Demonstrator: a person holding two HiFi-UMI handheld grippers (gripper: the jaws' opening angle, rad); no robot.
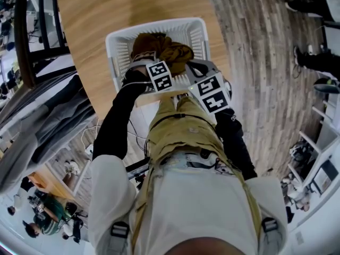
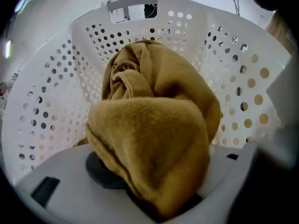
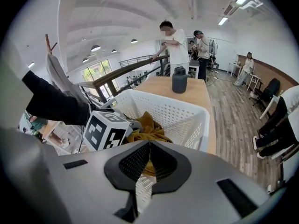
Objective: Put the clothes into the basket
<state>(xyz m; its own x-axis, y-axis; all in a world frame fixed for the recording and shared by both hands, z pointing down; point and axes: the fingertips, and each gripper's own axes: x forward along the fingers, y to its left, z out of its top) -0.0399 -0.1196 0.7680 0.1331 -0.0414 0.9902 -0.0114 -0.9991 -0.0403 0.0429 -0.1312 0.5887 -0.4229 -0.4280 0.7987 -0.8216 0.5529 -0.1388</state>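
Left gripper view: mustard garment (image 2: 154, 125), bunched, heaped inside the white perforated basket (image 2: 51, 106). Left gripper (image 2: 159, 190): pointed down into the basket, jaws wide, cloth lying between and over them, one dark pad partly bare; no pinch evident, so the hold is judged slack. Right gripper (image 3: 149, 146): jaws together, nothing between them, held just beside the basket's near corner, idle. Basket position: on the wooden table (image 1: 106, 15), near its front edge. Hazards, judged: (1) soft cloth catching on a pad as the left gripper lifts, dragging the garment back up and over the rim; (2) heap sitting high and toward the near wall, so a loose fold may spill out once let go; (3) either gripper knocking the light basket toward the table edge.
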